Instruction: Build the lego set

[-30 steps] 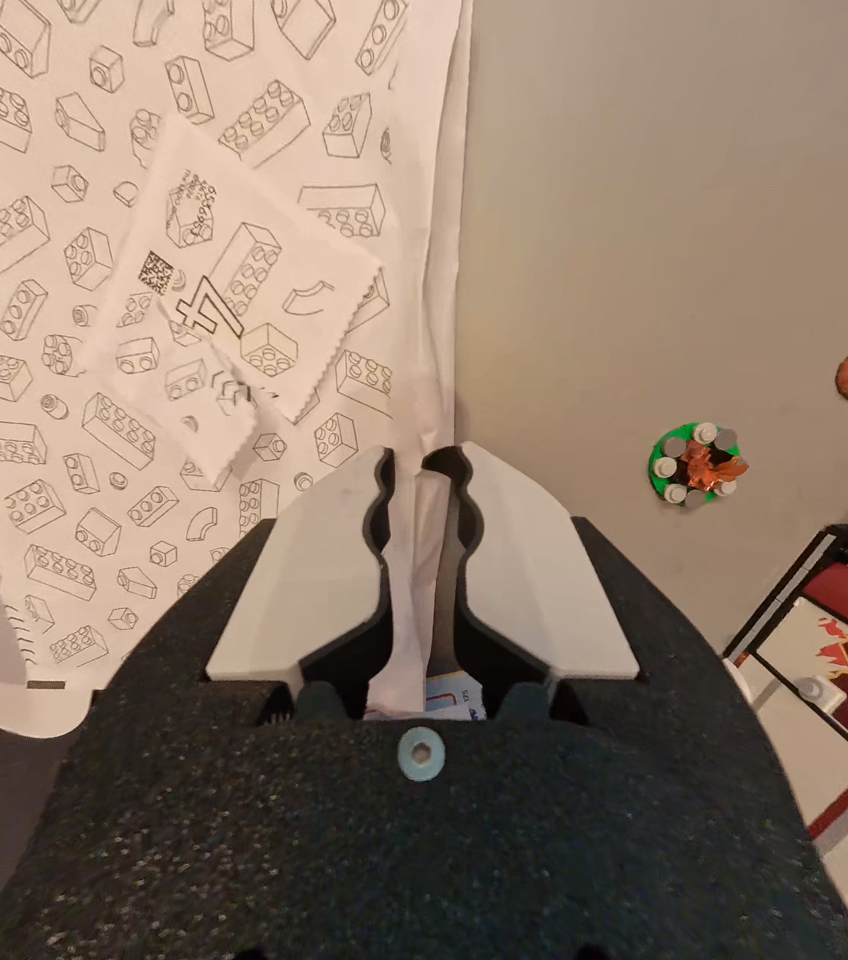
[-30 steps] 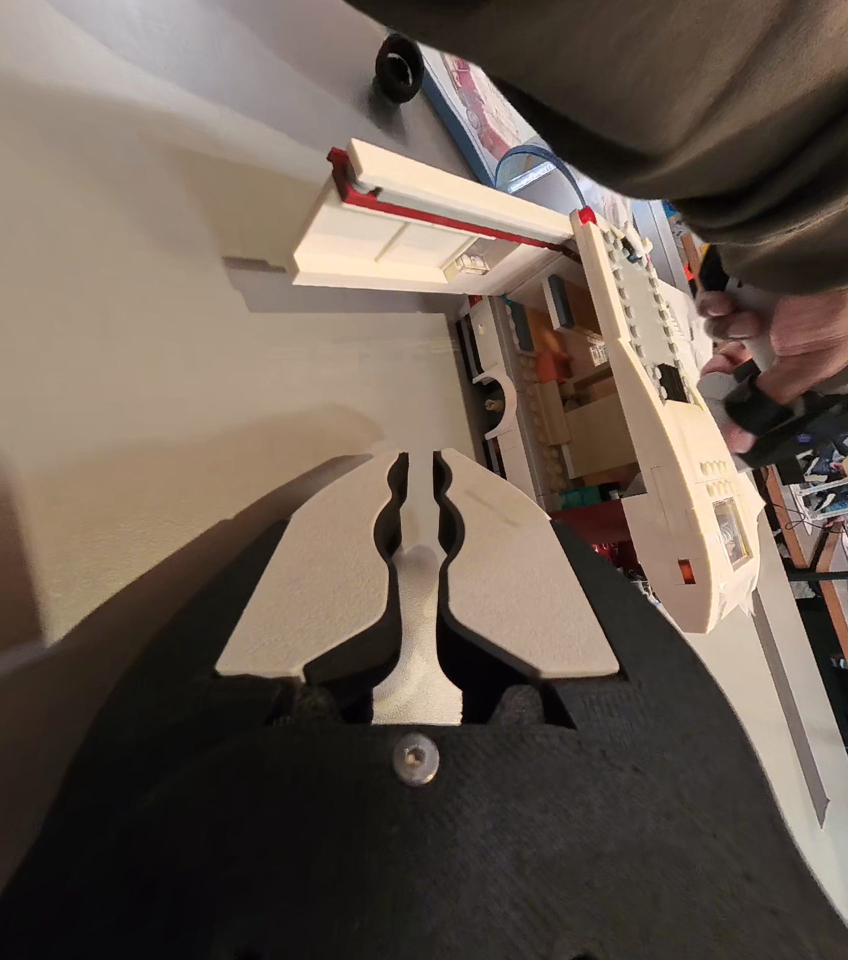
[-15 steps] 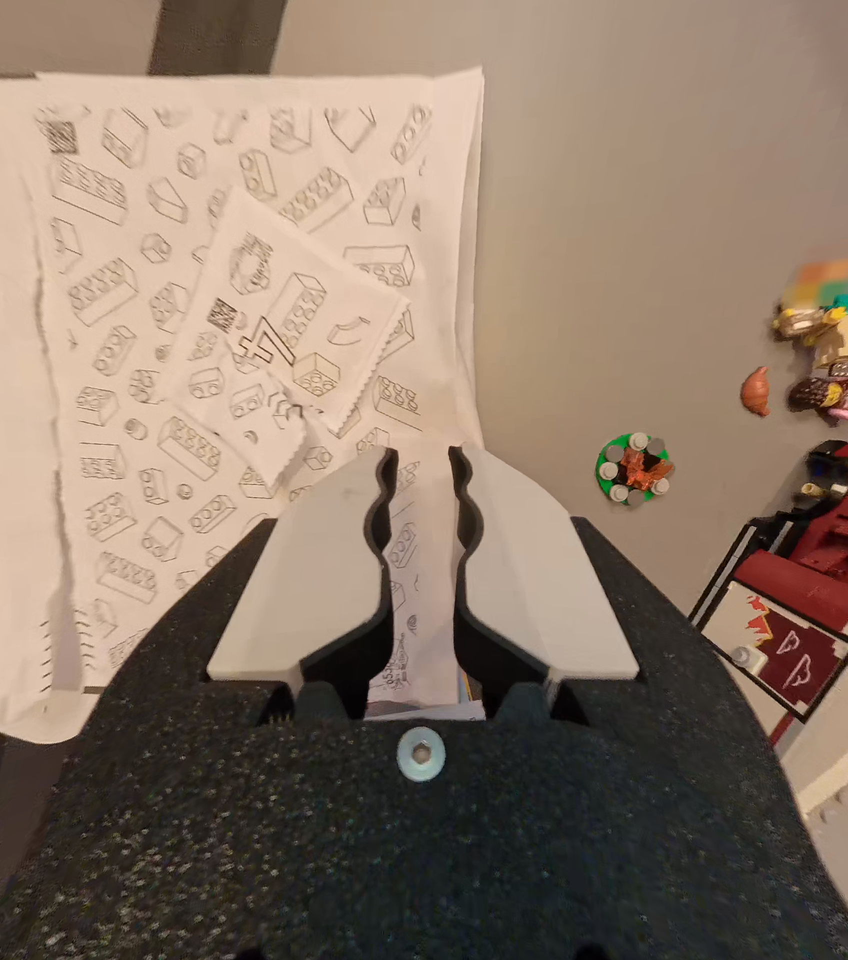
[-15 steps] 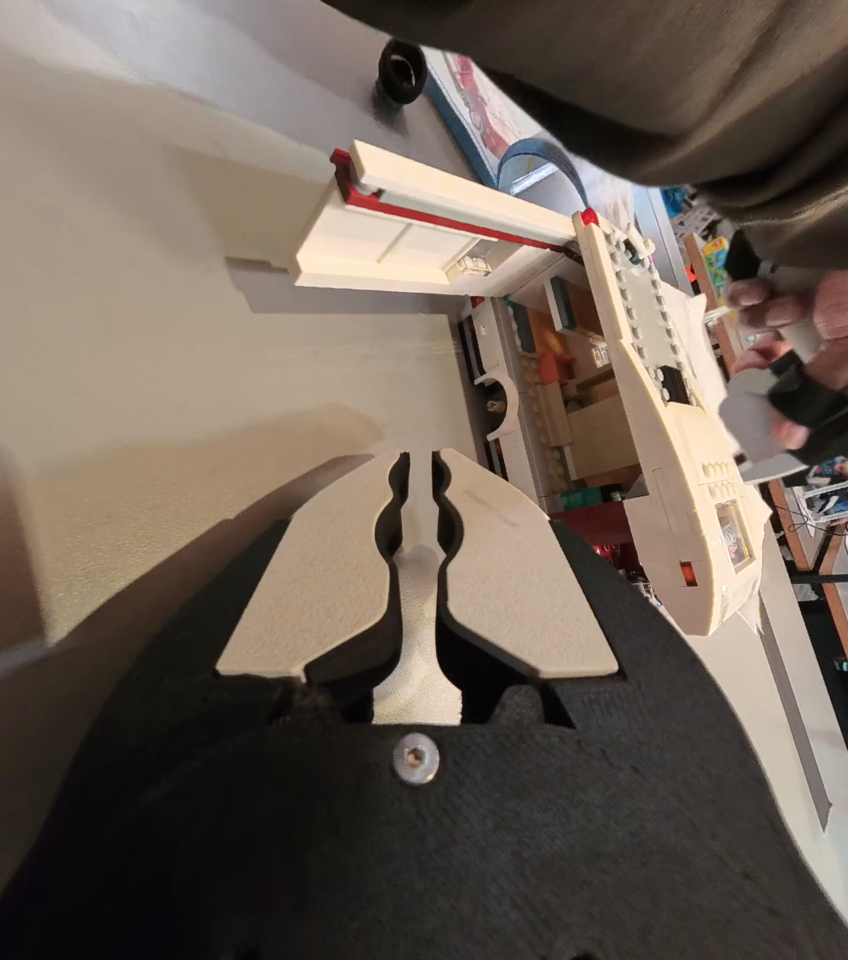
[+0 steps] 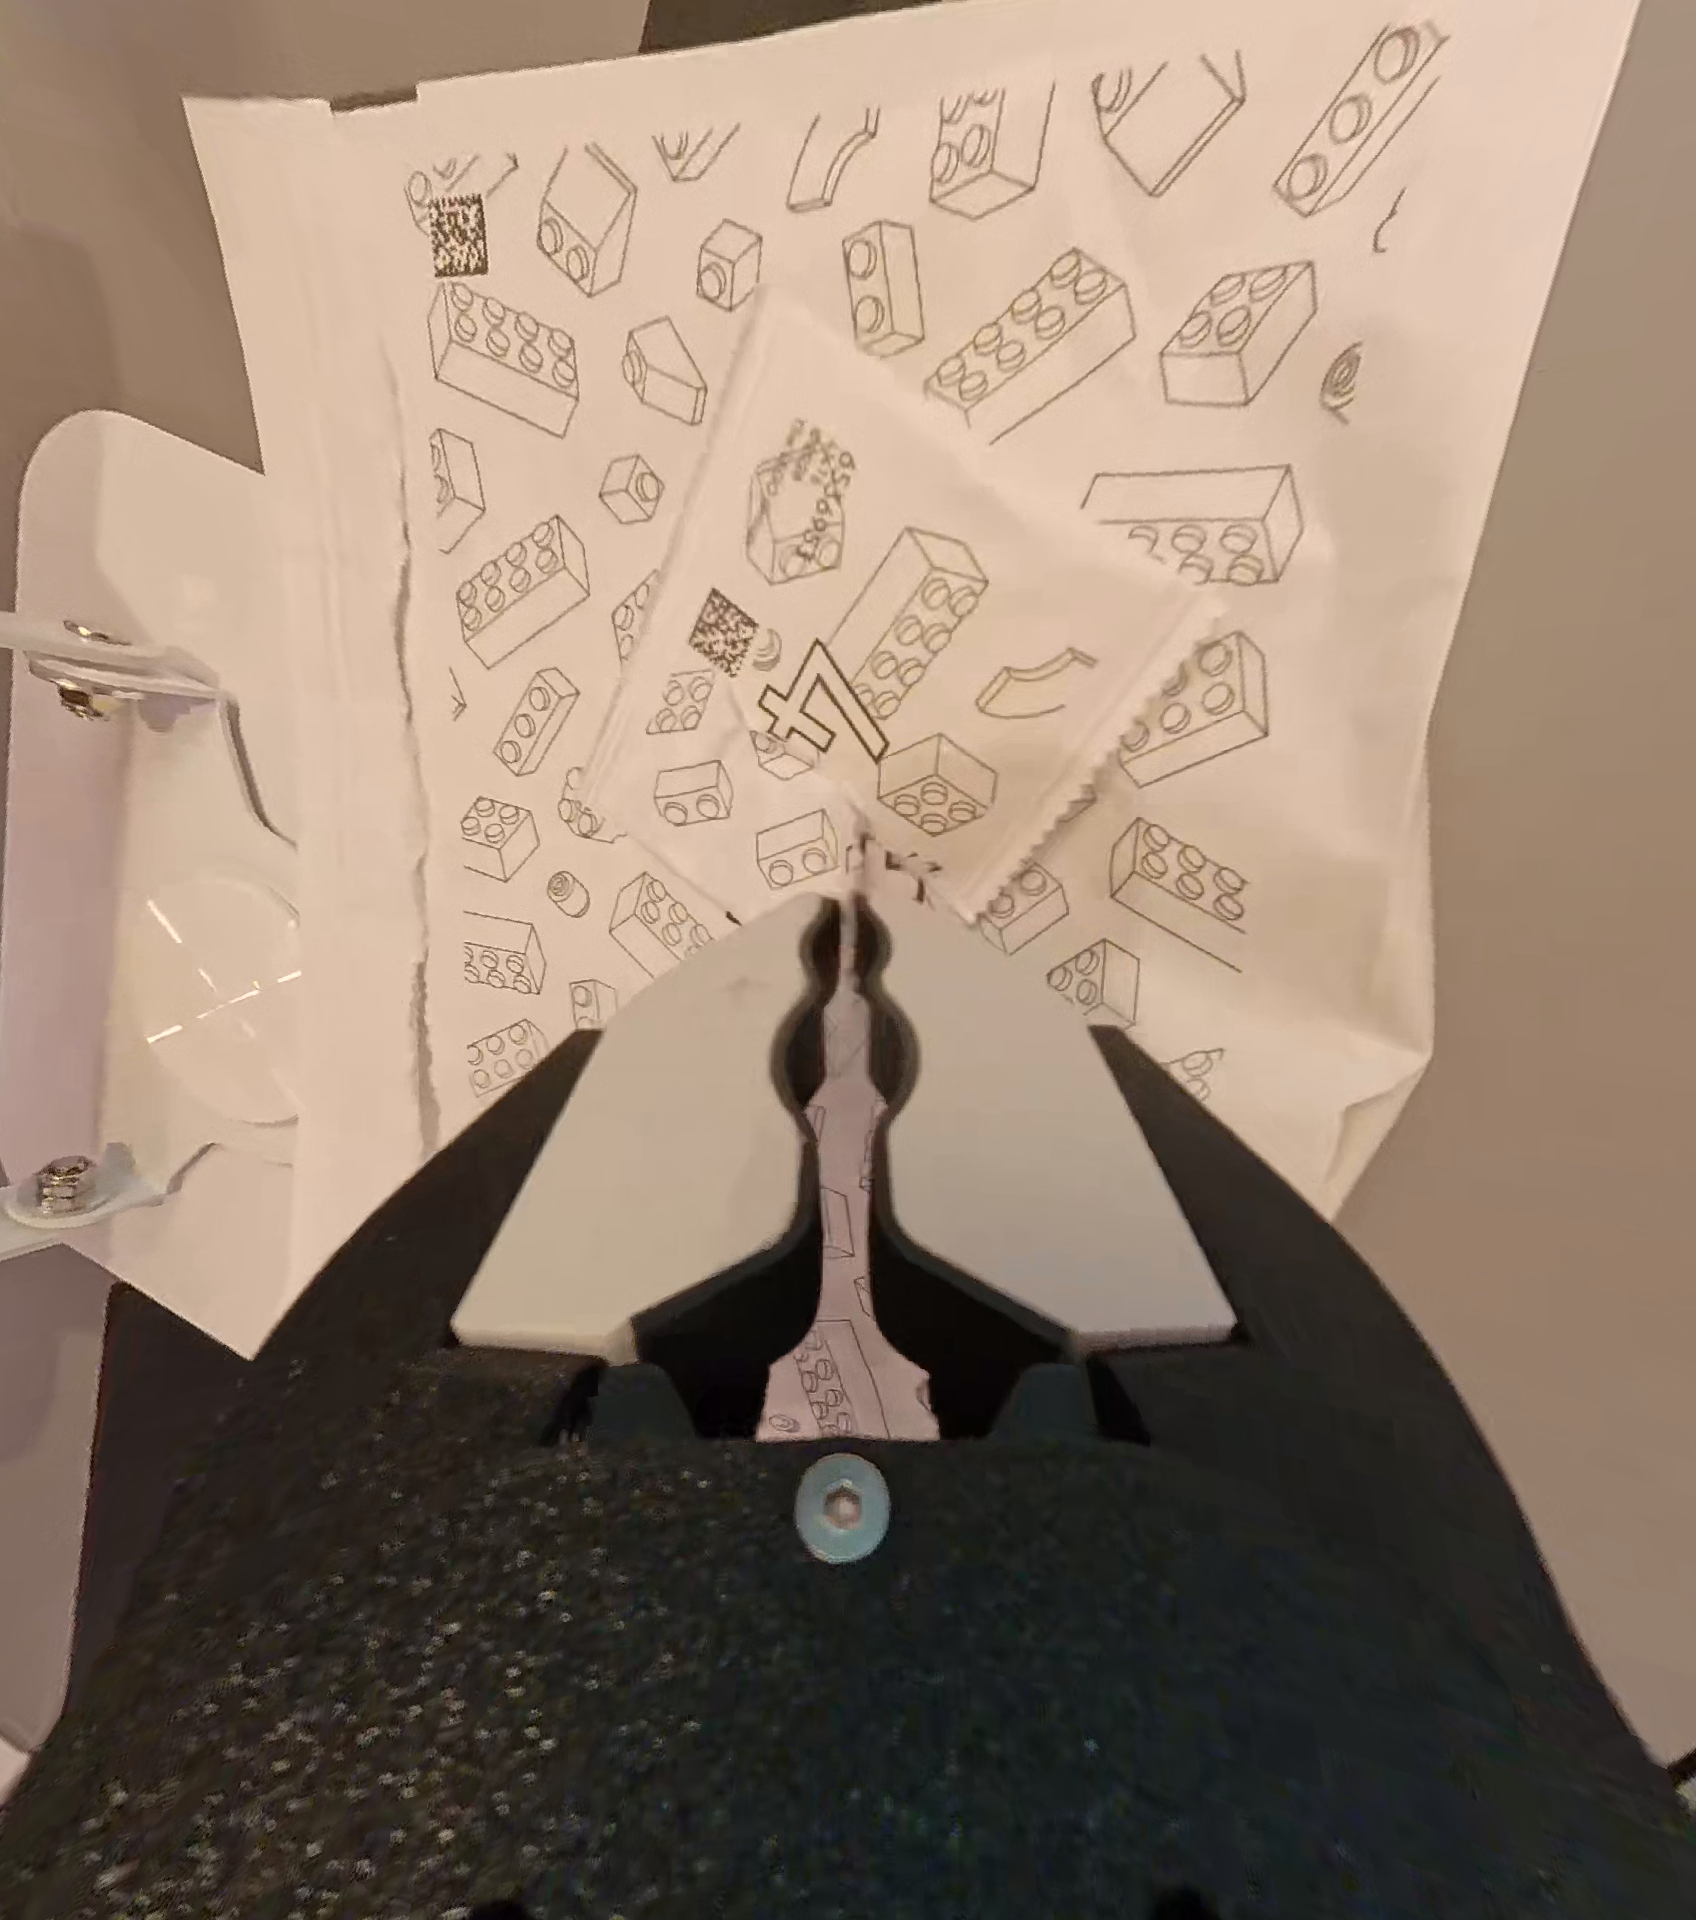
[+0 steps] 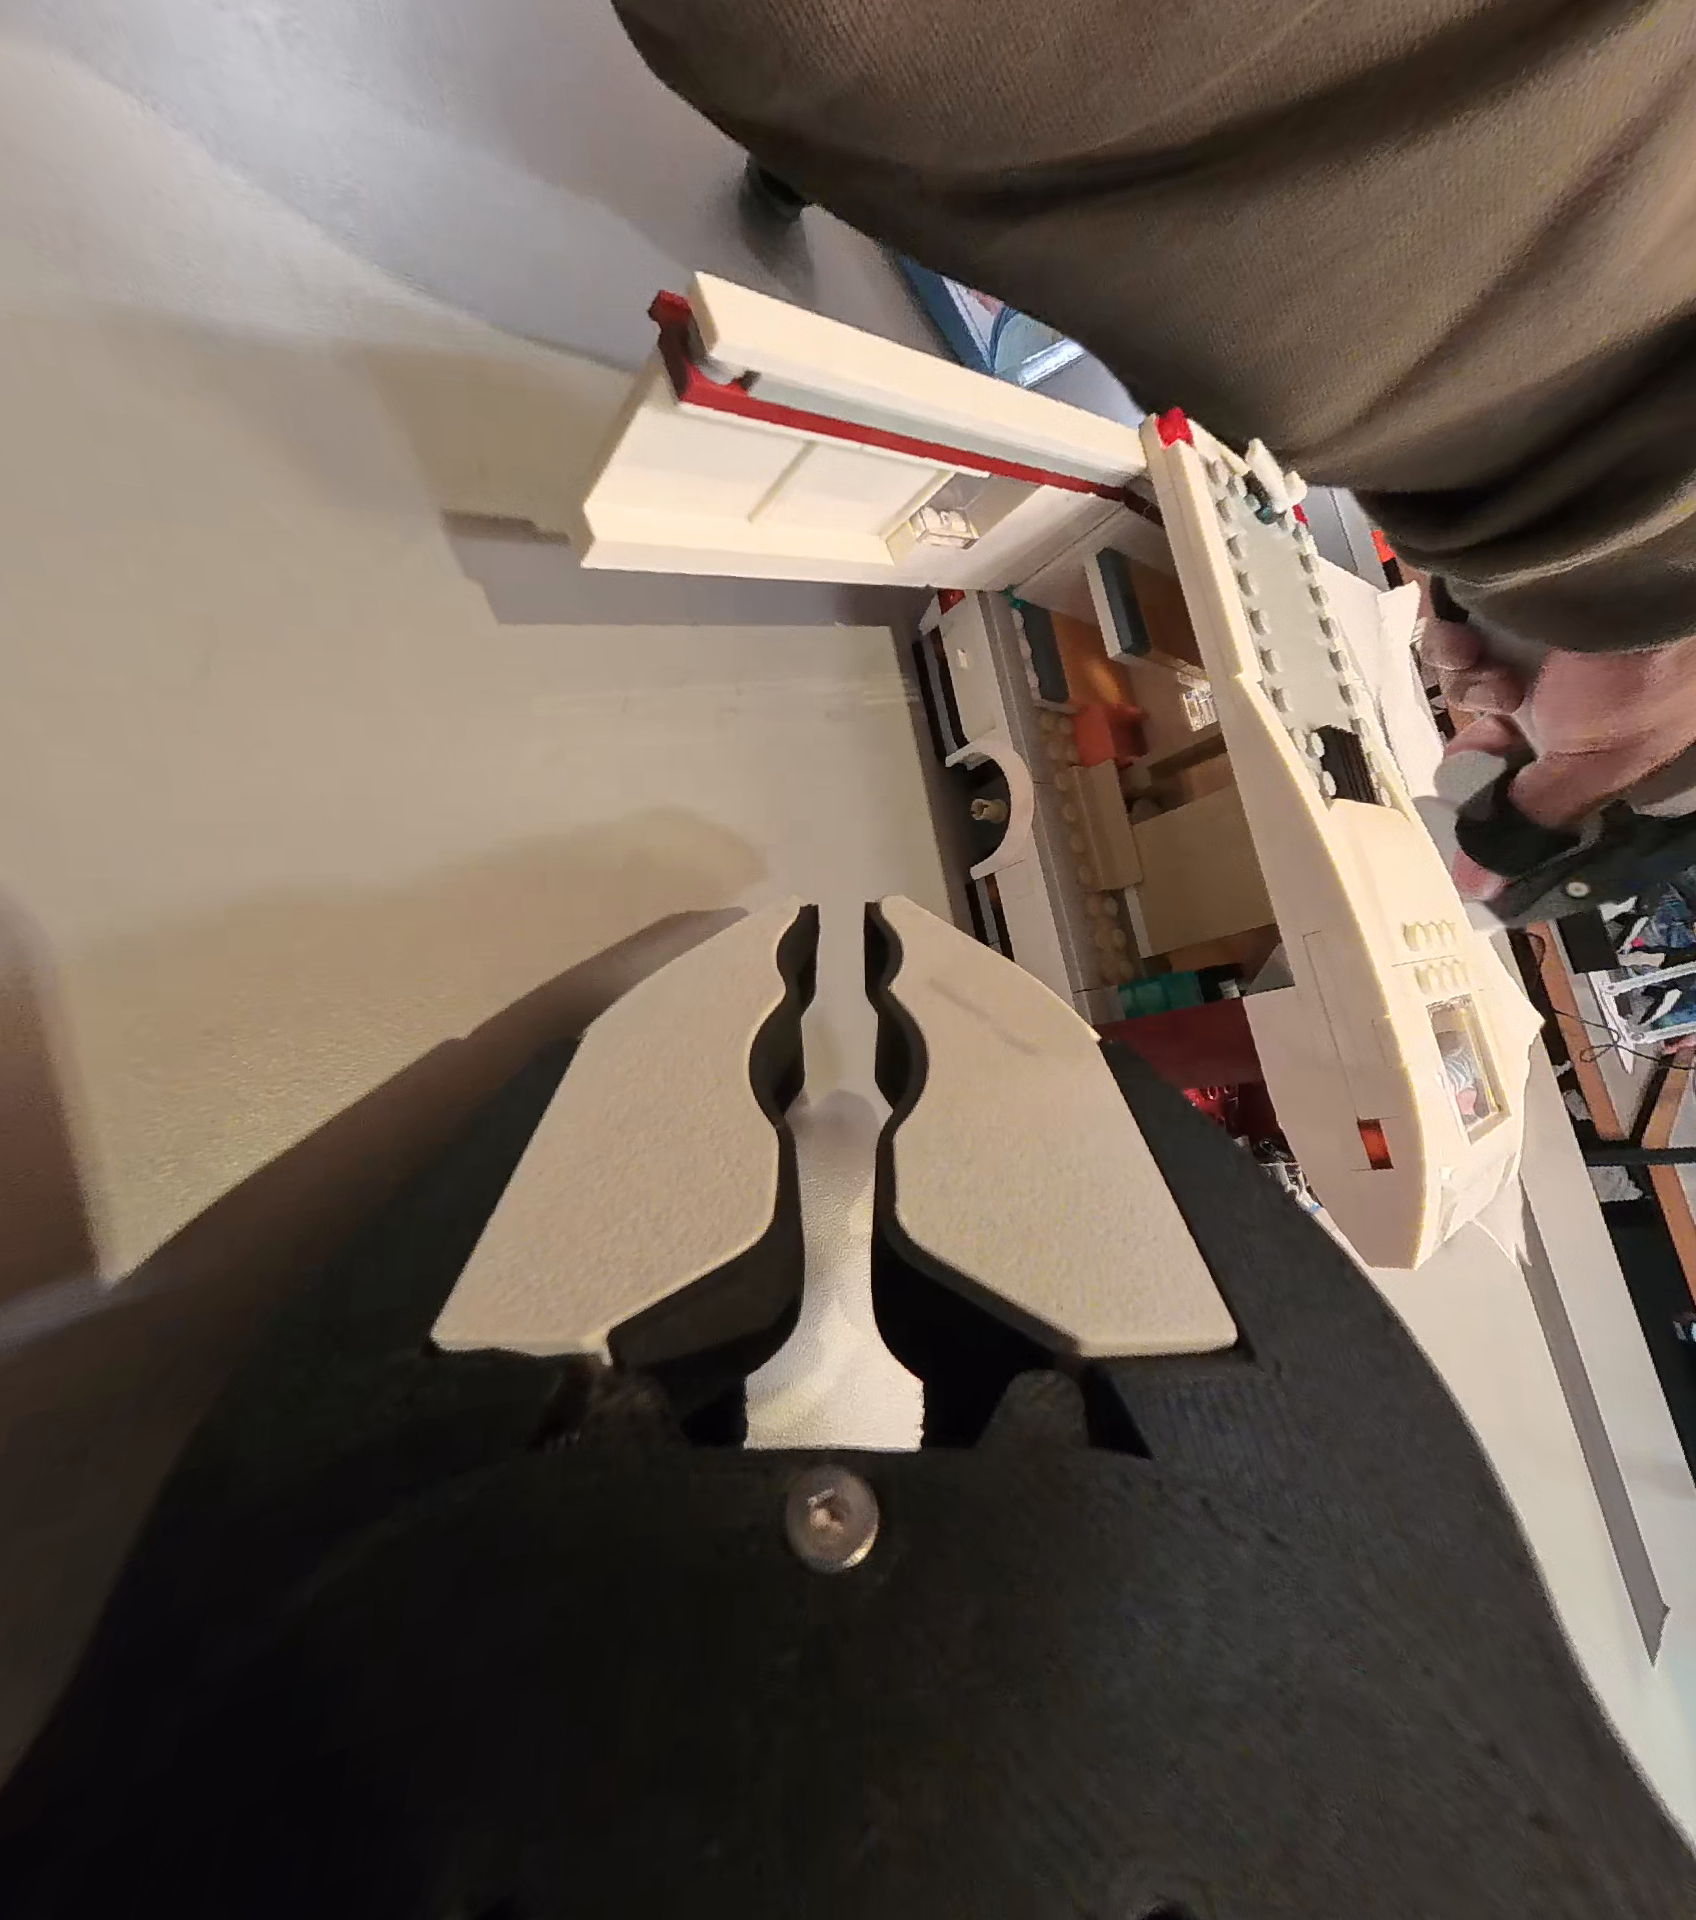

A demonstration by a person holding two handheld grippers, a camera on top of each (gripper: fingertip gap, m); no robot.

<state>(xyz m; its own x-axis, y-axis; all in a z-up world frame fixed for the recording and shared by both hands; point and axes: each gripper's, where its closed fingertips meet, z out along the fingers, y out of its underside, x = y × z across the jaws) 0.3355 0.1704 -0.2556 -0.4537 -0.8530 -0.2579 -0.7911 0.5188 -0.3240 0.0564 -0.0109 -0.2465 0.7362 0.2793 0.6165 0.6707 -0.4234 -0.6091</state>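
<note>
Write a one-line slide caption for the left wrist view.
Left gripper pinches the corner of a small paper packet printed with brick outlines, over a larger printed paper bag on a grey table.

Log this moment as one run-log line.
left gripper: shut on small paper bag | right gripper: slightly open, empty, beside brick model

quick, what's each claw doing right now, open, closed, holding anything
Left claw: closed, pinching the small paper bag printed with brick outlines by its corner.
Right claw: slightly open, holding nothing, over bare table.
</note>
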